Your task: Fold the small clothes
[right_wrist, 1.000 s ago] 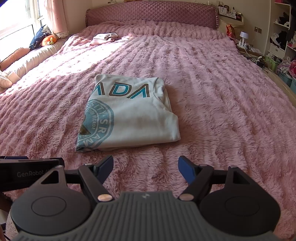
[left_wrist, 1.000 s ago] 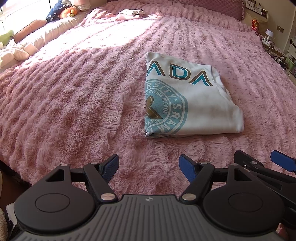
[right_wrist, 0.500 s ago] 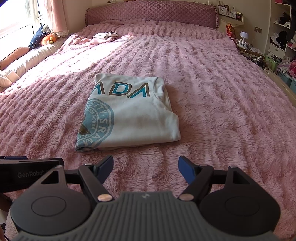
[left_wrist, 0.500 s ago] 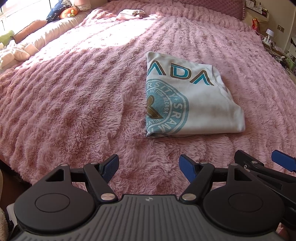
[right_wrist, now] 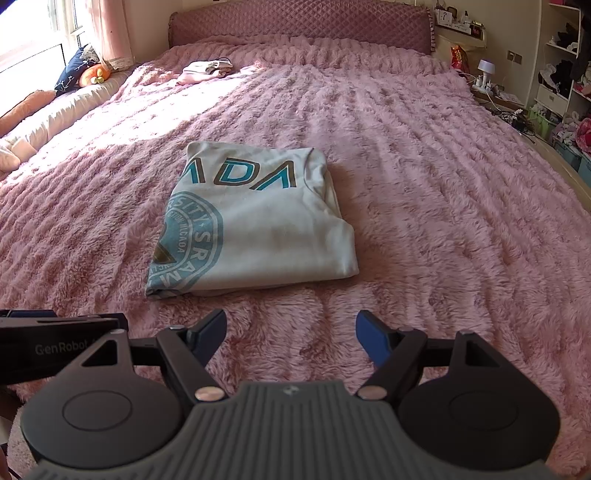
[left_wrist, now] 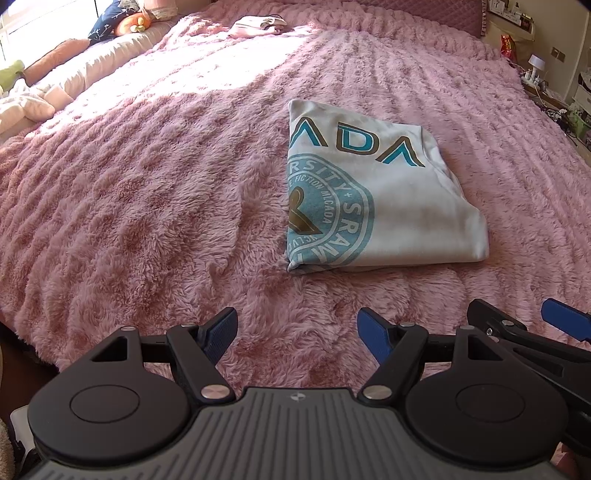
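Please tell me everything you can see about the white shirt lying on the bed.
The shirt is white, soft-looking fabric, folded into a compact, roughly rectangular bundle of several layers. Its top face shows teal and brown print: large letters "ADA" and part of a round teal seal with lettering, cut off at the left fold. It lies flat on the fluffy pink blanket, near the bed's middle. Only the blanket touches it; both grippers are open, short of it.

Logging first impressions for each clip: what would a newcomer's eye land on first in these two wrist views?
The folded white T-shirt with its teal round print and large letters, lying alone mid-bed on the fluffy pink blanket. Next, the two open grippers at the bottom edge, left gripper and right gripper, both empty and short of the shirt. Far back near the quilted headboard lies a small pale garment.
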A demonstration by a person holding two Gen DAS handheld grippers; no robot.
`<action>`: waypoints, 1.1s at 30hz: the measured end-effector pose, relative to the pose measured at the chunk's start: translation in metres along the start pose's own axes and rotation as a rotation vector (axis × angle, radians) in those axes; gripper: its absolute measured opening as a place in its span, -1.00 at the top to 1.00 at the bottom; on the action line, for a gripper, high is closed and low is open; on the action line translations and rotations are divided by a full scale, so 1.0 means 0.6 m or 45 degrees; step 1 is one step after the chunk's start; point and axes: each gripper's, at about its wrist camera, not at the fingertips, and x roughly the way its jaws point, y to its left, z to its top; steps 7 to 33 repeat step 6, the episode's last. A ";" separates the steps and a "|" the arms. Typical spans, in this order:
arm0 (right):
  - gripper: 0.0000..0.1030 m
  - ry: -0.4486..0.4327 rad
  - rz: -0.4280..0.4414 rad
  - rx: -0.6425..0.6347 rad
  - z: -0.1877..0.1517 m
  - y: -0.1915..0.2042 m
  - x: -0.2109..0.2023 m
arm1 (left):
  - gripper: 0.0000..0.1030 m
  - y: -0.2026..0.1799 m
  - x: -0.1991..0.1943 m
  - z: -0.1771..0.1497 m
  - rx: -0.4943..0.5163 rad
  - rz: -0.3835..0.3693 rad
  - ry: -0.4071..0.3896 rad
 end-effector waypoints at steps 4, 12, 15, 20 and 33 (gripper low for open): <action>-0.42 0.002 -0.003 -0.003 0.001 0.000 0.002 | -0.68 0.000 0.001 0.001 0.004 0.001 0.001; -0.42 0.003 -0.002 -0.003 0.001 -0.001 0.003 | -0.68 -0.001 0.004 0.002 0.001 0.001 0.008; -0.42 0.003 -0.002 -0.003 0.001 -0.001 0.003 | -0.68 -0.001 0.004 0.002 0.001 0.001 0.008; -0.42 0.003 -0.002 -0.003 0.001 -0.001 0.003 | -0.68 -0.001 0.004 0.002 0.001 0.001 0.008; -0.42 0.003 -0.002 -0.003 0.001 -0.001 0.003 | -0.68 -0.001 0.004 0.002 0.001 0.001 0.008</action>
